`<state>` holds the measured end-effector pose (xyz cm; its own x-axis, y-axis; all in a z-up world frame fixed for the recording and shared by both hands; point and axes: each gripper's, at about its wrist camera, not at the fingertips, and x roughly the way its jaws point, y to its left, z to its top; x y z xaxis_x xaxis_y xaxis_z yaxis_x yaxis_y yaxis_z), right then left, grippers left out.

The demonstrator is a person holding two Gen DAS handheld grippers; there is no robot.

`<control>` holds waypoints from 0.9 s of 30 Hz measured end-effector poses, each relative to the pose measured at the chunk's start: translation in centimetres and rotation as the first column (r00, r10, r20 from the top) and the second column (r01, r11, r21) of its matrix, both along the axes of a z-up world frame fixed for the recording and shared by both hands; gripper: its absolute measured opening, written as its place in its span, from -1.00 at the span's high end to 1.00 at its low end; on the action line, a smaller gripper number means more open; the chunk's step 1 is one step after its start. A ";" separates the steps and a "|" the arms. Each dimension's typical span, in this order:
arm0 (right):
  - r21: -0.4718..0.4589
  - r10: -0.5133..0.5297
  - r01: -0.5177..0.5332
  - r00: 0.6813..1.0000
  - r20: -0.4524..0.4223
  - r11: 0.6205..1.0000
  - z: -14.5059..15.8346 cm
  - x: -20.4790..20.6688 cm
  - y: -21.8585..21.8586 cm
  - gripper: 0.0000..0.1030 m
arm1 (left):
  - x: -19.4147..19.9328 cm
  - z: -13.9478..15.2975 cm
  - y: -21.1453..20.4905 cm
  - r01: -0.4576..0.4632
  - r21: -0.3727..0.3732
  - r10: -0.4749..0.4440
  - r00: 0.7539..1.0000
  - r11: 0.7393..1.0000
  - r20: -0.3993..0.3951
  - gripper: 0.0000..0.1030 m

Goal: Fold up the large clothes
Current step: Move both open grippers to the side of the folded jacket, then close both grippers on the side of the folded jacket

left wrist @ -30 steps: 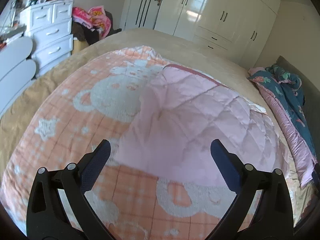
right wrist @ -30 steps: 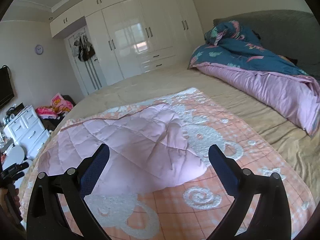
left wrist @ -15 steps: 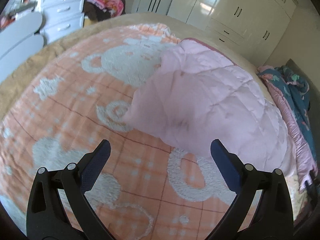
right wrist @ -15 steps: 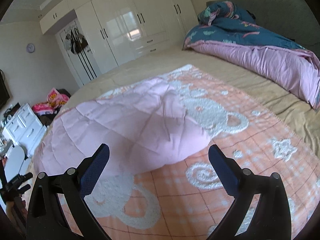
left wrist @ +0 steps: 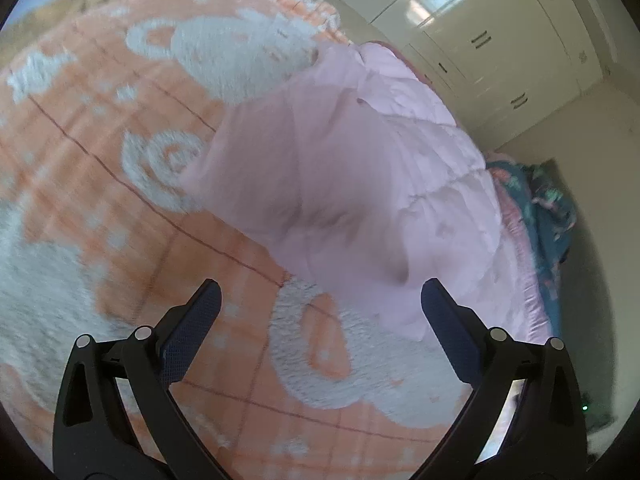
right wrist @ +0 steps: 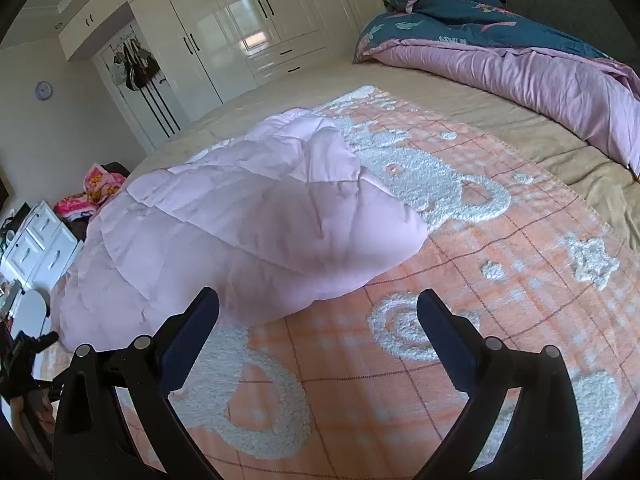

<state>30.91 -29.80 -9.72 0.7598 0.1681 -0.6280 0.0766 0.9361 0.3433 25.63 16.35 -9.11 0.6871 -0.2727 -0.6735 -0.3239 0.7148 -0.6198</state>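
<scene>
Nearing pink garment (left wrist: 344, 184), both grippers lower.

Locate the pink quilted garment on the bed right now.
The pink quilted garment lies bunched on the orange bear-pattern blanket, left of centre in the right wrist view and centre-right in the left wrist view, ahead of both open grippers.
</scene>
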 end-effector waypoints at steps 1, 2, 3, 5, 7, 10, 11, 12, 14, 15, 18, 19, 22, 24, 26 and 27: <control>0.000 -0.001 0.001 1.000 0.001 1.000 0.0 0.1 0.0 -0.92 | 0.3 -0.2 0.2 -0.009 -0.020 0.009 1.000 1.000 -0.003 -0.82; 0.002 0.000 0.000 1.000 -0.002 1.000 -0.1 0.2 0.0 -0.92 | 0.5 -0.3 0.4 -0.020 -0.034 0.020 1.000 0.999 -0.002 -0.82; 0.008 0.001 -0.001 1.000 -0.007 1.000 -0.2 0.4 -0.1 -0.92 | 0.9 -0.4 0.6 -0.038 -0.049 0.038 0.999 0.998 0.002 -0.82; 0.033 0.004 -0.004 1.000 -0.021 0.999 -0.5 0.7 -0.2 -0.92 | 1.7 -0.4 0.9 -0.056 -0.068 0.057 0.998 0.996 0.012 -0.82; 0.073 0.009 -0.006 0.999 -0.042 0.997 -0.9 1.3 -0.4 -0.92 | 2.2 -0.3 1.1 -0.066 -0.106 0.070 0.997 0.992 0.033 -0.82; 0.124 0.019 -0.009 0.997 -0.077 0.992 -1.4 2.4 -0.8 -0.92 | 3.1 -0.3 1.1 -0.067 -0.097 0.070 0.997 0.993 0.036 -0.82; 0.153 0.019 -0.005 0.996 -0.087 0.988 -1.7 3.0 -1.1 -0.92 | 3.4 -0.6 1.1 -0.072 -0.095 0.075 0.997 0.993 0.029 -0.82; 0.170 0.018 -0.002 0.995 -0.094 0.985 -1.8 3.2 -1.2 -0.92 | 3.5 -0.8 1.2 -0.073 -0.103 0.076 0.997 0.992 0.026 -0.82; 0.255 0.025 0.007 0.992 -0.122 0.967 -2.6 4.4 -1.8 -0.92 | 3.9 -1.4 1.3 -0.077 -0.117 0.079 0.997 0.990 0.011 -0.82; 0.282 0.025 0.014 0.991 -0.131 0.959 -2.8 4.7 -1.9 -0.92 | 4.0 -1.5 1.3 -0.078 -0.114 0.080 0.997 0.990 0.010 -0.82; 0.335 0.037 0.020 0.986 -0.162 0.942 -3.8 6.1 -2.0 -0.92 | 4.7 -1.5 1.2 -0.081 -0.091 0.083 0.997 0.993 0.012 -0.82; 0.330 0.042 0.013 0.986 -0.160 0.944 -3.9 6.5 -1.9 -0.92 | 4.8 -1.5 1.2 -0.081 -0.088 0.082 0.997 0.993 0.013 -0.82; 0.356 0.056 0.002 0.987 -0.153 0.935 -4.3 7.6 -2.0 -0.92 | 5.1 -1.8 1.1 -0.079 -0.078 0.080 0.997 0.994 0.012 -0.84; 0.392 0.059 0.006 0.986 -0.154 0.920 -4.6 8.1 -2.3 -0.92 | 5.3 -1.8 1.0 -0.077 -0.061 0.078 0.997 0.995 0.015 -0.84; 0.411 0.063 0.002 0.987 -0.145 0.912 -5.0 8.4 -2.3 -0.92 | 5.6 -1.8 0.9 -0.075 -0.047 0.075 0.997 0.996 0.015 -0.84; 0.420 0.064 0.001 0.988 -0.141 0.907 -5.3 8.7 -2.3 -0.92 | 5.8 -1.8 0.9 -0.074 -0.041 0.075 0.997 0.996 0.016 -0.84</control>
<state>39.58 -32.10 -14.99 0.6534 0.4622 -0.5996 0.1301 0.7117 0.6903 31.43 17.24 -10.94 0.7180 -0.2472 -0.6507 -0.3643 0.6632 -0.6538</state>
